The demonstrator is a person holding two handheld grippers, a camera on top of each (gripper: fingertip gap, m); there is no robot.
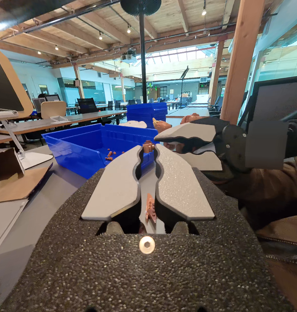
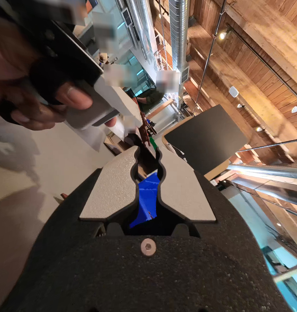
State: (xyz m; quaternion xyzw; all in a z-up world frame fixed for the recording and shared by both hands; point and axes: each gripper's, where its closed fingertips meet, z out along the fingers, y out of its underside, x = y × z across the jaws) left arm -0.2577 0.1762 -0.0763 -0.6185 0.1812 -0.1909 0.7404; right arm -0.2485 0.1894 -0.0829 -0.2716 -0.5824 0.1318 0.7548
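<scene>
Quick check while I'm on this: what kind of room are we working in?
Probably an open-plan office or workshop loft: long desks with rolling office chairs, a monitor, and exposed wooden ceiling beams with track lights. A blue bin sits on the near table.

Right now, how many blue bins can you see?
2 spots: one open blue bin on the table just past the left claw, and a stack of blue bins behind it. How many are in the stack is unclear.
</scene>
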